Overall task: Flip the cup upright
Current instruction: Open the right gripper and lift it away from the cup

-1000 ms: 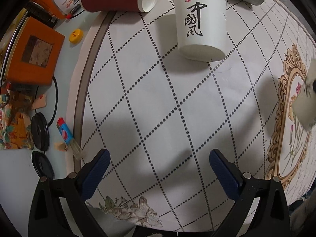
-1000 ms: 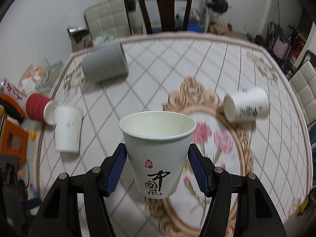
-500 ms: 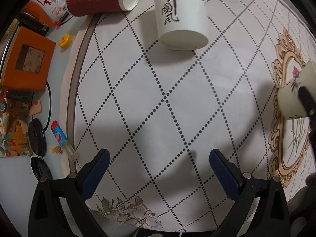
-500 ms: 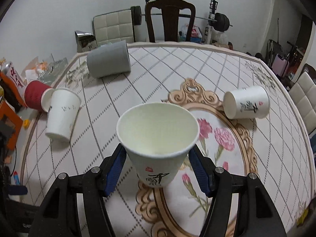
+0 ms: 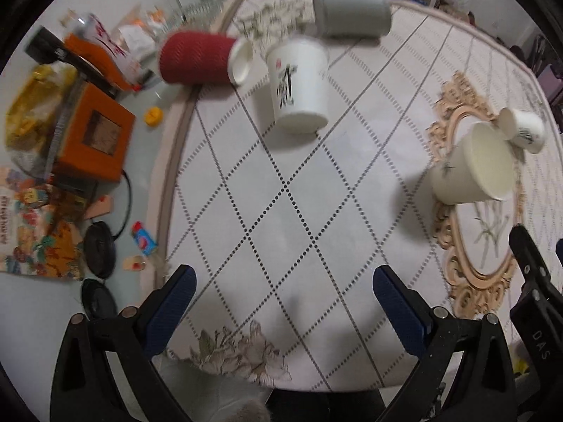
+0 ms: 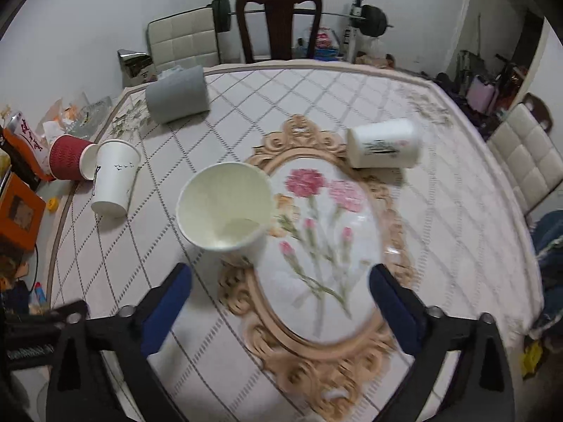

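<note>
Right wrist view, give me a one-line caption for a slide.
Open right gripper above an upright white paper cup on the floral tablecloth, four cups lying around.

Left gripper: jaws wide apart, empty.
Upright cup: on tablecloth, mouth up.
Printed cup: inverted.
Red cup: on its side.

White paper cup upright on the floral tablecloth

White paper cup, cream inside. Second white cup, black calligraphy, red seal. Red ribbed cup, white rim. Grey cup. Tablecloth: pale, dotted diamond grid, tan ornate frame, pink carnations. Orange box. Blue gripper pads.
</note>
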`<state>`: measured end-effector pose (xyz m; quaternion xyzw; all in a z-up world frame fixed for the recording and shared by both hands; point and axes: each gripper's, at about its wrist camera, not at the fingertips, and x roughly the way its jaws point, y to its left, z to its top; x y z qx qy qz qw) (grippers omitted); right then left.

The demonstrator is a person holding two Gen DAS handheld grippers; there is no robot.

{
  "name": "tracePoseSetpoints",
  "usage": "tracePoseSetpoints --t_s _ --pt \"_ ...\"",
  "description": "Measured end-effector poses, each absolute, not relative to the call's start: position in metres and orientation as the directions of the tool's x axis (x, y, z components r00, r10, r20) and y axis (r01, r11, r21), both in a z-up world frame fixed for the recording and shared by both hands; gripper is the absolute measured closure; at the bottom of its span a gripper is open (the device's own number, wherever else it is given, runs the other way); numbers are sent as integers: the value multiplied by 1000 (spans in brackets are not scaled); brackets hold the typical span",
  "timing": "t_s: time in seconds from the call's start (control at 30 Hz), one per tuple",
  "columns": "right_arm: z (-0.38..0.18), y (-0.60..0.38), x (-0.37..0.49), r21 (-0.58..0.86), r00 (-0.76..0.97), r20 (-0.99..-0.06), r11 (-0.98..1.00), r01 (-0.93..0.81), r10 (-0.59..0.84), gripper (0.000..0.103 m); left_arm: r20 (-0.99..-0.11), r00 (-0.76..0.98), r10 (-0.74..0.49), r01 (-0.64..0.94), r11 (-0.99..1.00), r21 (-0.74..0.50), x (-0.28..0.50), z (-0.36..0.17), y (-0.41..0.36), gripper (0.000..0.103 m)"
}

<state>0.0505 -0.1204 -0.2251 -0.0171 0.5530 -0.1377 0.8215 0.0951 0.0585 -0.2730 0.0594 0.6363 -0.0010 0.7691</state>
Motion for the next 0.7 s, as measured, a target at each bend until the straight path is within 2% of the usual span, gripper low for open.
tracePoseSetpoints --t_s 0.2,0.37,0.7 --pt "-145 -130 12 -173 392 -888 964 200 -240 0 -940 329 86 66 991 114 60 -206 52 0" --pt "-71 -135 -20 -174 436 -866 965 197 -246 0 -897 440 39 56 996 71 14 -137 47 0" --pt "34 -139 -77 -173 532 -813 971 167 -236 0 -813 582 6 56 997 47 -55 -50 34 0"
